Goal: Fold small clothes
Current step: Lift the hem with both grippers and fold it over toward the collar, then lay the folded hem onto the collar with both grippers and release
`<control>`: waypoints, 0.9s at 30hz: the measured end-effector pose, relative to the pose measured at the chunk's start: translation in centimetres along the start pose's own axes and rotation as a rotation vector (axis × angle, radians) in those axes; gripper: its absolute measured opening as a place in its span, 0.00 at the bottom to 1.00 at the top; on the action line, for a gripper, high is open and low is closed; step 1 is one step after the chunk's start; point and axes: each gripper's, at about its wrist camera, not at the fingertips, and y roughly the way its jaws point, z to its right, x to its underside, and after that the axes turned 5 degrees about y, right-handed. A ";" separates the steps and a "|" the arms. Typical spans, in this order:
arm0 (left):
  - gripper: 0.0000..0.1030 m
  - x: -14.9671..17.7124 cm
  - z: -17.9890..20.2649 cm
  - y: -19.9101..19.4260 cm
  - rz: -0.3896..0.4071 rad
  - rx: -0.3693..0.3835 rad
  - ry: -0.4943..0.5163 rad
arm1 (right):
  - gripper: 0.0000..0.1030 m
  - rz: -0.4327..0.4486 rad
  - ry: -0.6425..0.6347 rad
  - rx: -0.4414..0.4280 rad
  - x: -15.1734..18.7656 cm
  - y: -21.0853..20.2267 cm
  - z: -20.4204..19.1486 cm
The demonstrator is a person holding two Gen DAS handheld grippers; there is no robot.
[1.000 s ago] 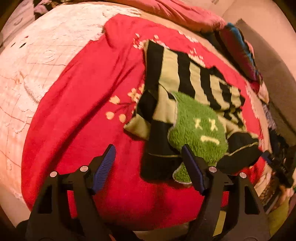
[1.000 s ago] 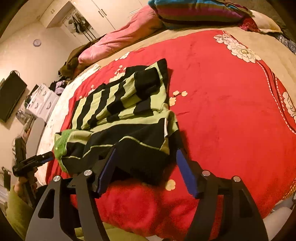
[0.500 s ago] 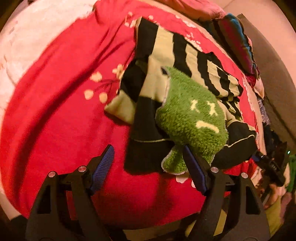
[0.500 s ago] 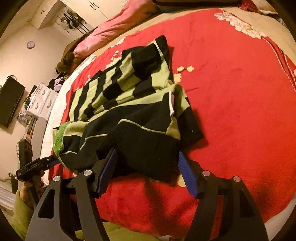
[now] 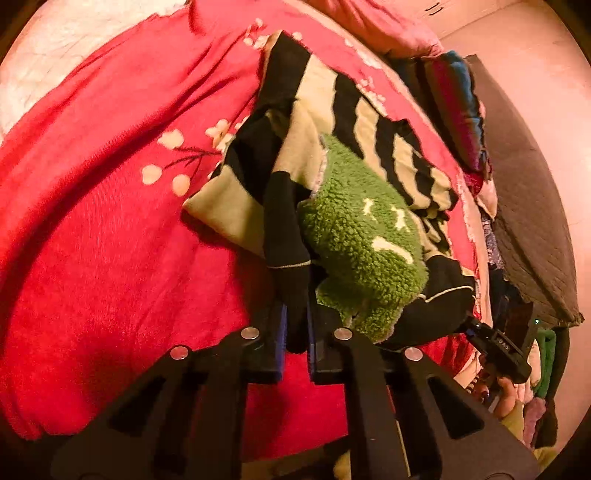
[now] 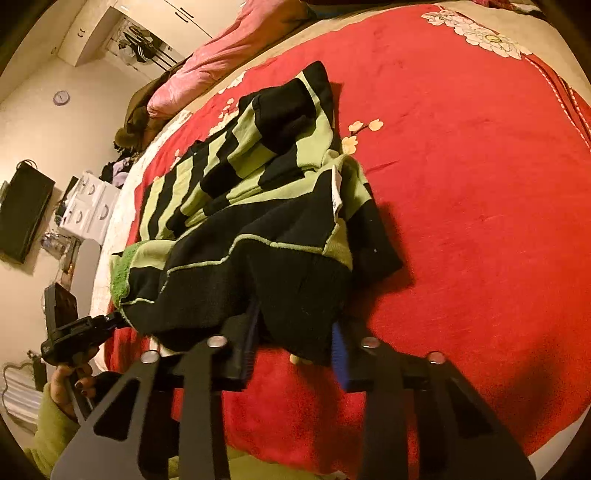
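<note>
A small black-and-lime striped garment (image 5: 354, 122) with a fuzzy green face patch (image 5: 362, 236) lies on the red bedspread (image 5: 110, 258). My left gripper (image 5: 295, 338) is shut on a black strip of the garment's near edge, just left of the patch. In the right wrist view the same garment (image 6: 236, 206) lies crumpled, black hem toward me. My right gripper (image 6: 295, 347) is closing, and the bunched black hem fills the gap between its blue pads (image 6: 340, 350). Each view shows the other gripper pinching the hem's far corner: the right gripper (image 5: 476, 326), the left gripper (image 6: 110, 319).
A pink duvet (image 6: 221, 48) and a striped pillow (image 5: 454, 107) lie at the bed's far side. A dark padded panel (image 5: 528, 221) runs along the right. Beyond the bed stand a wardrobe (image 6: 140, 33), white drawers (image 6: 88, 206) and a black screen (image 6: 22, 210). A green-sleeved hand (image 6: 70, 380) holds the left gripper.
Both grippers went from wide open to closed on the garment's near black edge. The left gripper moved in closer and tilted; the right sank slightly onto the hem.
</note>
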 end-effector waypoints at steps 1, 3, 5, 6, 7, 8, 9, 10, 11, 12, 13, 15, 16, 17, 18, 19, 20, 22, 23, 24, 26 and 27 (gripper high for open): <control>0.02 0.0 0.2 -0.4 0.016 0.006 0.009 | 0.22 0.003 0.000 -0.007 -0.1 -0.3 0.0; 0.01 0.0 0.7 -1.1 0.038 0.013 0.027 | 0.20 0.010 0.007 -0.040 -0.3 -1.1 0.1; 0.01 -0.1 1.1 -1.8 0.058 0.022 0.045 | 0.18 0.022 0.026 -0.092 -0.8 -1.8 0.0; 0.01 -0.3 1.4 -2.3 0.074 0.036 0.050 | 0.18 0.028 0.032 -0.109 -1.1 -2.1 0.0; 0.01 -0.6 1.5 -2.6 0.082 0.046 0.049 | 0.18 0.039 0.036 -0.132 -1.5 -2.5 -0.2; 0.01 -0.9 1.6 -2.8 0.090 0.055 0.047 | 0.17 0.045 0.036 -0.145 -1.9 -2.8 -0.3; 0.01 -1.5 1.7 -3.2 0.106 0.072 0.044 | 0.17 0.054 0.037 -0.171 -2.5 -3.0 -0.7; 0.01 -2.2 1.9 -3.6 0.119 0.087 0.039 | 0.17 0.060 0.035 -0.190 -3.1 -3.0 -1.0; 0.01 -2.8 2.0 -3.9 0.130 0.100 0.034 | 0.17 0.066 0.031 -0.203 -3.8 -3.0 -1.3; 0.01 -3.7 2.2 -4.2 0.143 0.110 0.030 | 0.17 0.072 0.027 -0.211 -4.4 -2.9 -1.7; 0.01 -4.7 2.5 -4.3 0.152 0.109 0.035 | 0.16 0.081 0.025 -0.221 -5.4 -2.9 -2.2; 0.01 -6.2 3.0 -4.4 0.165 0.099 0.044 | 0.16 0.099 0.019 -0.242 -7.4 -2.6 -2.9; 0.01 -7.0 3.2 -4.4 0.170 0.098 0.044 | 0.14 0.110 0.014 -0.244 -8.5 -2.4 -3.3; 0.01 -7.8 3.4 -4.2 0.174 0.098 0.041 | 0.14 0.115 0.012 -0.240 -9.7 -2.0 -3.6; 0.01 -8.7 3.4 -4.0 0.179 0.095 0.034 | 0.14 0.117 0.014 -0.234 -10.5 -1.7 -3.8; 0.01 -9.4 3.4 -3.8 0.180 0.093 0.027 | 0.14 0.123 0.023 -0.227 -11.9 -1.1 -4.0; 0.01 -10.1 3.3 -3.4 0.180 0.092 0.018 | 0.14 0.121 0.031 -0.224 -12.8 -0.7 -4.1; 0.01 -11.7 2.8 -2.5 0.178 0.090 -0.016 | 0.14 0.117 0.069 -0.190 -14.5 0.3 -4.0; 0.01 -12.4 2.6 -2.2 0.176 0.091 -0.026 | 0.14 0.110 0.081 -0.176 -15.0 0.7 -3.9; 0.01 -13.0 2.3 -1.8 0.176 0.088 -0.039 | 0.14 0.100 0.101 -0.146 -15.7 1.3 -3.9; 0.01 -14.0 1.9 -1.1 0.174 0.078 -0.055 | 0.14 0.083 0.123 -0.136 -16.6 2.1 -3.8; 0.01 -14.6 1.8 -0.6 0.171 0.067 -0.060 | 0.14 0.079 0.132 -0.129 -16.8 2.3 -3.8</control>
